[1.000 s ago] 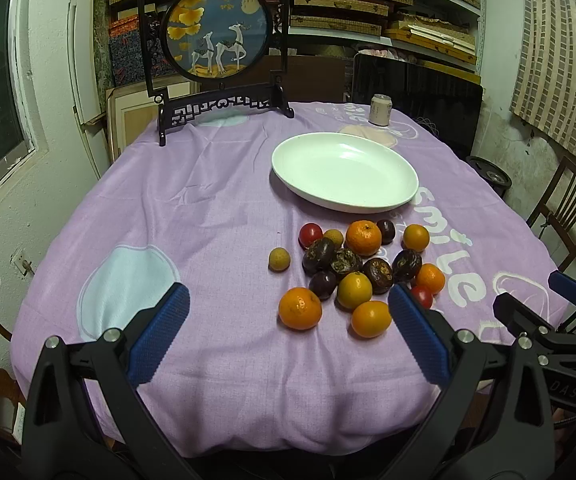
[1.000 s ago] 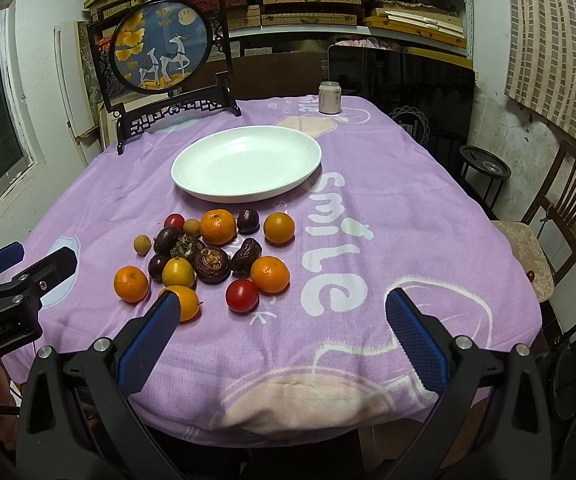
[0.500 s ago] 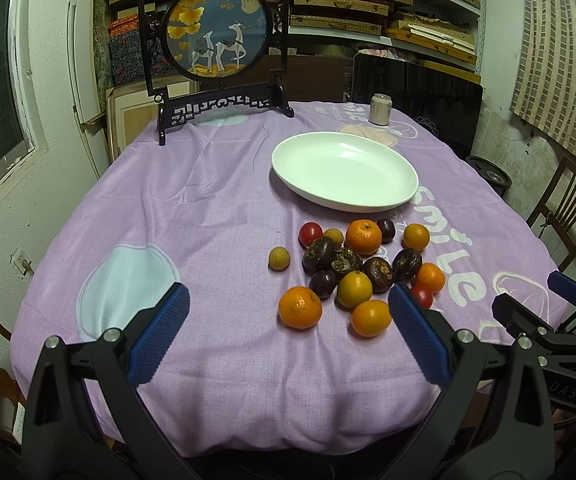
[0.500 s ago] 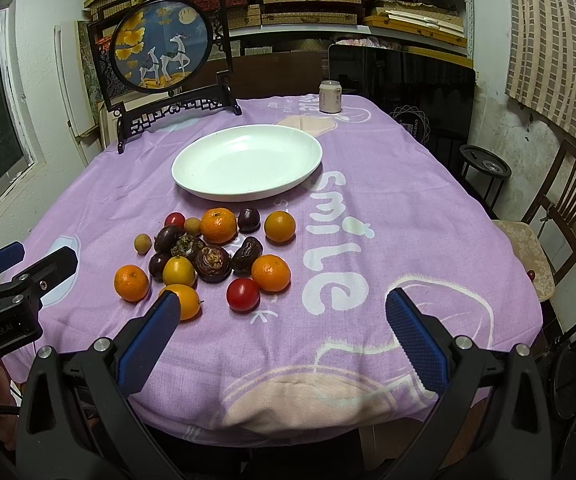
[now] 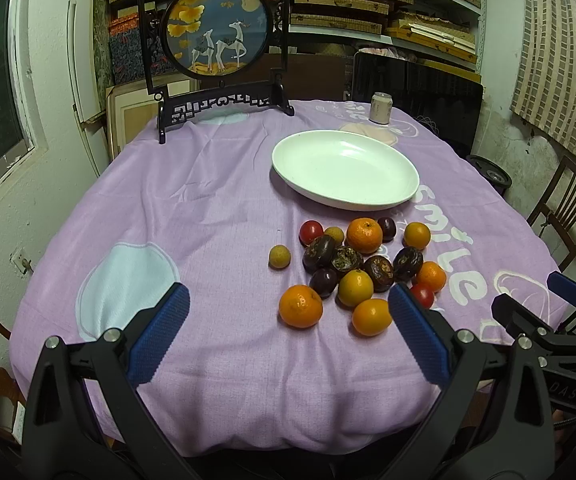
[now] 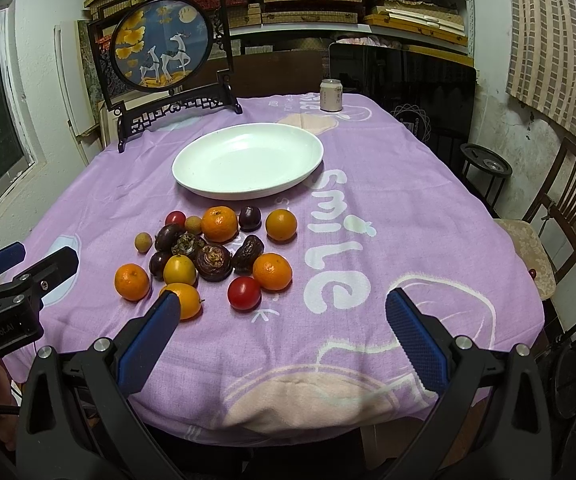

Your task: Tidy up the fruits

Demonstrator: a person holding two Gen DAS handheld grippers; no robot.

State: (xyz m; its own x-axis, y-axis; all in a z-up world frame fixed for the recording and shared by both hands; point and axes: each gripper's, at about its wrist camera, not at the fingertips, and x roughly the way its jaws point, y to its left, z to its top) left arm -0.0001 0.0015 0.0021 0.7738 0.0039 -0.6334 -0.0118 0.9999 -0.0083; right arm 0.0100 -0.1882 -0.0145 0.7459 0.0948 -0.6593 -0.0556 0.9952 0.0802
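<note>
Both tongs, left gripper (image 5: 288,322) and right gripper (image 6: 279,320), spread wide and empty at the near edge, poised over loose orange, red and dark fruits (image 5: 362,266) heaped just short of the bare white oval plate (image 5: 404,196), ready for loading.

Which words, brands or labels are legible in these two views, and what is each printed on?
"Smile" – white letters on the purple tablecloth.
"GenRobot.AI" – on the left tool's body, seen from the right wrist view.
"DAS" – partial letters on the right tool's body, seen from the left wrist view.
Can label, small tablecloth print and black panel logo text: too small to read.
</note>
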